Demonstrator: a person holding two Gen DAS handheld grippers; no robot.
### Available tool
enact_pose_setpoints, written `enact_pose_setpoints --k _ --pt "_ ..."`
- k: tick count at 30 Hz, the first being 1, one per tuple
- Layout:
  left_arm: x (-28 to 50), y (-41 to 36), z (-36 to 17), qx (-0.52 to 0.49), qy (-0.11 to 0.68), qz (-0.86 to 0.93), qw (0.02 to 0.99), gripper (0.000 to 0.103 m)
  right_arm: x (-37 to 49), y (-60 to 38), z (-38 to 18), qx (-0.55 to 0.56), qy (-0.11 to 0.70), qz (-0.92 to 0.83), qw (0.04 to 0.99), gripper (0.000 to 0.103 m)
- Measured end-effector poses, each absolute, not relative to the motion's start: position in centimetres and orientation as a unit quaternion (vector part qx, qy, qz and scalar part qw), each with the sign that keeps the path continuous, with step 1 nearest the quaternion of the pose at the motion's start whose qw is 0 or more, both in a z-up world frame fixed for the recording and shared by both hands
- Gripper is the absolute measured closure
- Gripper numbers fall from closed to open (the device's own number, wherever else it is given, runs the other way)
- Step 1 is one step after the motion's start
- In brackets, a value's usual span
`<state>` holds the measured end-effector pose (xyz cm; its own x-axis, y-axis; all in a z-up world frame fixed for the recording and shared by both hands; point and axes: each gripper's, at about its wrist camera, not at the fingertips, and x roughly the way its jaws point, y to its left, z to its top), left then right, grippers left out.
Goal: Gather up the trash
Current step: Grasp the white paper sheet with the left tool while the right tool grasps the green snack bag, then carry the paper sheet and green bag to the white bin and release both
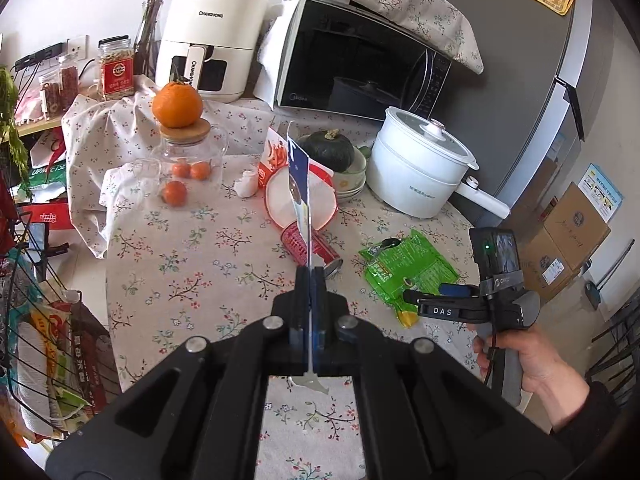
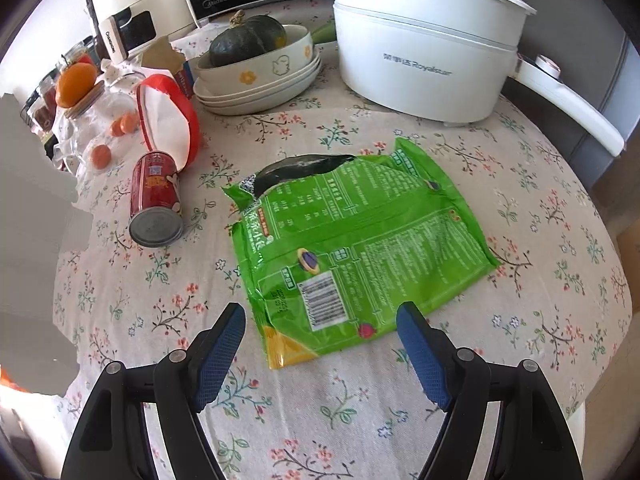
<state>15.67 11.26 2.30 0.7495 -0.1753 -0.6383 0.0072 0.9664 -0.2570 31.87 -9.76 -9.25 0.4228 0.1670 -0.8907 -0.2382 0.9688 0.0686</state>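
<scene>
My left gripper (image 1: 310, 276), lower centre of its view, is clamped tight and pointing downward. My right gripper (image 2: 320, 320) has jaws spread wide (blue pads showing); my hand (image 1: 524, 356) grips its handle at lower right.

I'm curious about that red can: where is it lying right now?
In the right wrist view the red can lies on its side on the floral tablecloth, left of the green wrapper and just below the red-rimmed lid.

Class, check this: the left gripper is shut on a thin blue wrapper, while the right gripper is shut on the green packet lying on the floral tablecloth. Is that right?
Not quite. The right gripper is open, its fingers either side of the green packet's near end without pressing it, as the right wrist view shows. The left gripper is indeed shut on the blue wrapper.
</scene>
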Motion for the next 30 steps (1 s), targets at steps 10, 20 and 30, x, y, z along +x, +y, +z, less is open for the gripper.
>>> enact_pose_setpoints --k 10,20,30 --pt "15.6 12.9 1.9 -0.135 0.355 -0.045 0.924 0.102 34.0 -7.5 -13.0 -0.068 0.53 0.097 0.84 0.024" --pt "15.5 12.3 1.3 -0.129 0.363 -0.045 0.922 0.102 32.8 -8.2 -12.3 -0.063 0.522 0.131 0.84 0.062" --pt "15.2 11.4 1.9 -0.133 0.354 -0.062 0.924 0.102 31.5 -14.3 -8.9 -0.01 0.516 0.091 0.852 0.097"
